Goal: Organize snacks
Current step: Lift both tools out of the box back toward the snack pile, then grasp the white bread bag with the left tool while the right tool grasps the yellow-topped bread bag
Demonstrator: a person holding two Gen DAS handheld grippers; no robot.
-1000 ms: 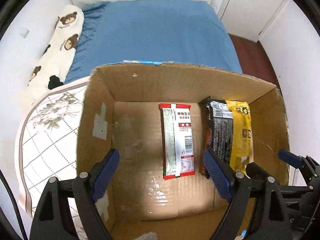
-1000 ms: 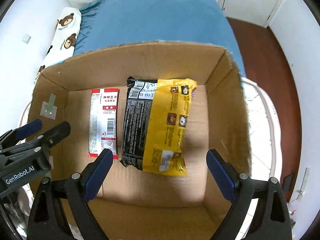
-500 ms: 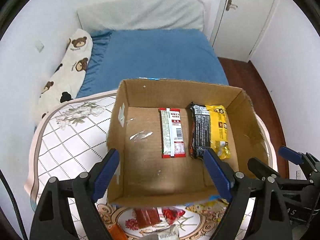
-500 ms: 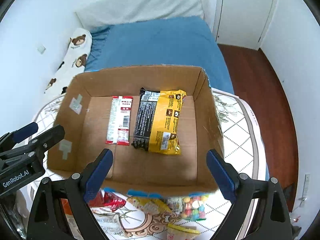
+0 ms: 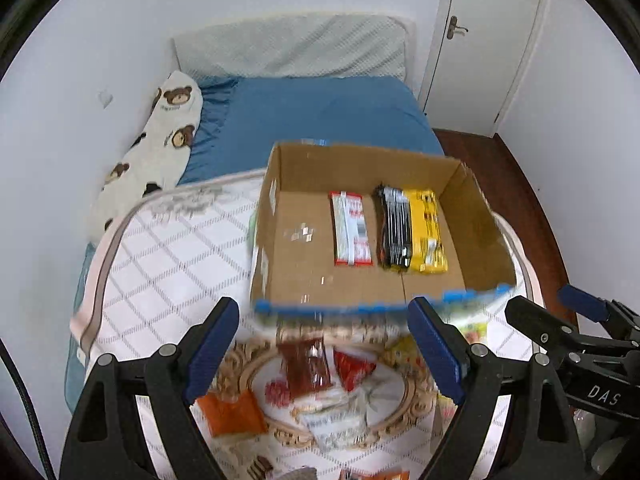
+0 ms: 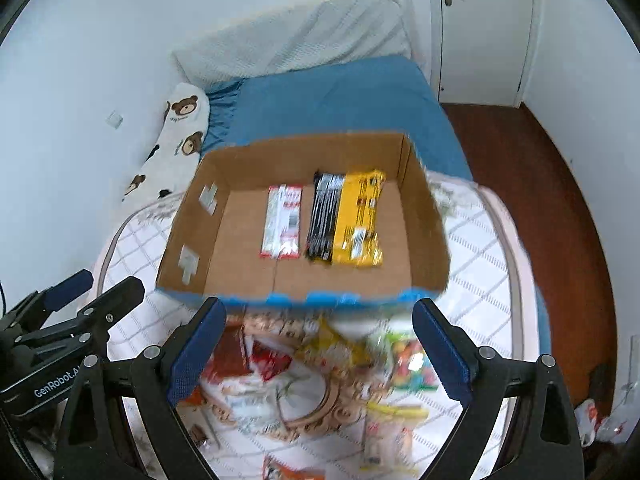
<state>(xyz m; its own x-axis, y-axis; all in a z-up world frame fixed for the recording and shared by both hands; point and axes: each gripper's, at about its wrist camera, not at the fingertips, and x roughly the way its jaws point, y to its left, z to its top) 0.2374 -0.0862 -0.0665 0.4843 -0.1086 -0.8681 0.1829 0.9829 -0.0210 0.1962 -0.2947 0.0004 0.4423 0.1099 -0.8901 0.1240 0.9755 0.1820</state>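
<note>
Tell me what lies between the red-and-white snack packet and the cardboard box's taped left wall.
Only bare cardboard floor separates the red-and-white packet from the taped wall, clearest in the right wrist view.

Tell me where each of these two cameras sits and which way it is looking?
Left wrist: rides on the left tool, looking steeply down at the cardboard box; own fingers frame the view, right tool at the edge.
Right wrist: rides on the right tool, same downward look; left tool at the edge.
Shared: box, red-and-white packet, black-and-yellow packet, loose snacks.
</note>
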